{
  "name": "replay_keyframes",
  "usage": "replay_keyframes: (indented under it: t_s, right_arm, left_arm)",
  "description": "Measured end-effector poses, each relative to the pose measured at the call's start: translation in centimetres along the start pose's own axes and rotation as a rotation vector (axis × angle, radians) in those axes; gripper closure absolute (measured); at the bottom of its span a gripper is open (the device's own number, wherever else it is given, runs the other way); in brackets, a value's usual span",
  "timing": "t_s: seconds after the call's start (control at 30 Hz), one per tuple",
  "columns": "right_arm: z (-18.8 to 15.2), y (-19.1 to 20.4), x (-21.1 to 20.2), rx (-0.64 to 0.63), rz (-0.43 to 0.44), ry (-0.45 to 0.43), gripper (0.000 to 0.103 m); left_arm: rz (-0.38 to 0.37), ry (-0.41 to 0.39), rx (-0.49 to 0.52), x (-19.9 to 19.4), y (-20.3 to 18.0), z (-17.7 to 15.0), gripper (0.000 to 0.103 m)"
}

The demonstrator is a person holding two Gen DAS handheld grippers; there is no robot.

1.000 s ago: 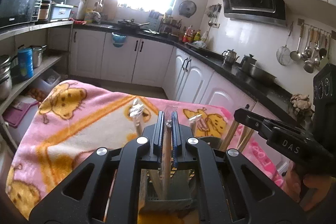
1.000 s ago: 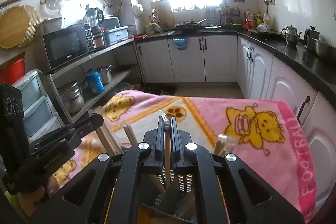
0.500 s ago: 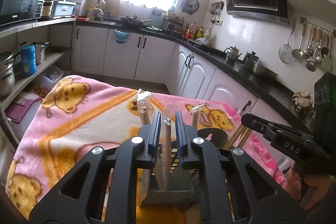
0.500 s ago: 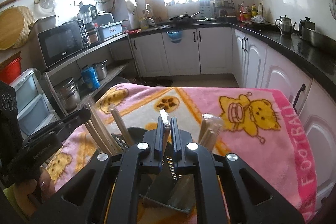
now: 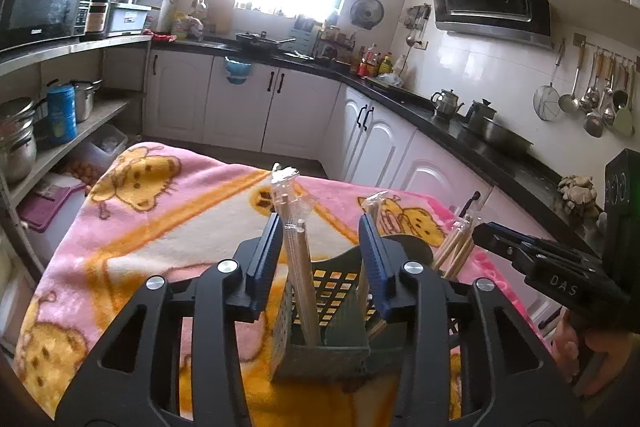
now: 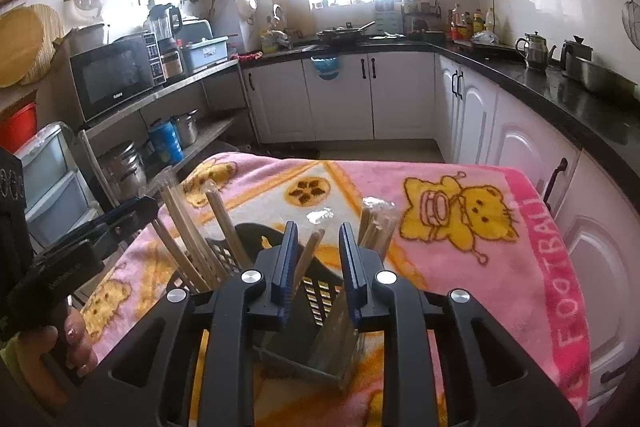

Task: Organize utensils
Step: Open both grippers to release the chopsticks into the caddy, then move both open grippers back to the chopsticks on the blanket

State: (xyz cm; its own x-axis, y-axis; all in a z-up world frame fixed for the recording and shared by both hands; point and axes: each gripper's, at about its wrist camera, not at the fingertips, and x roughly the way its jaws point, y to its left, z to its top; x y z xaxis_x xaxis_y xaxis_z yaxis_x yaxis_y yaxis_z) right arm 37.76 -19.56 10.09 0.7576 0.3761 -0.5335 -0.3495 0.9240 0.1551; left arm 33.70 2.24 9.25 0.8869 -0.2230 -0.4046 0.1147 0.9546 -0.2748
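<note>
A dark slotted utensil holder stands on the pink cartoon blanket. Several wrapped wooden chopstick pairs stand in it. My left gripper is open above the holder, with one chopstick pair standing free between its fingers. My right gripper is open over the same holder, with a chopstick pair loose between its fingers. More chopsticks lean at the holder's left side. The right gripper also shows in the left wrist view, and the left gripper in the right wrist view.
White cabinets and a black counter run along the back and right. Open shelves with pots and a microwave stand at the left. The blanket's far edge drops to the floor.
Both grippers were shut on chopstick pairs held in the holder. Both have opened and drawn back a little, leaving the chopsticks standing in the holder.
</note>
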Motion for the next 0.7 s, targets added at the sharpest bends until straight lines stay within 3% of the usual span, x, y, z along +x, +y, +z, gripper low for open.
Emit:
replay_keyframes:
  t_s: [0.7]
  right_arm:
    - [-2.5, 0.3, -4.1, -0.006, -0.005, -0.017, 0.059]
  left_arm:
    - [0.012, -0.036, -0.021, -4.6, 0.3, -1.5, 0.017]
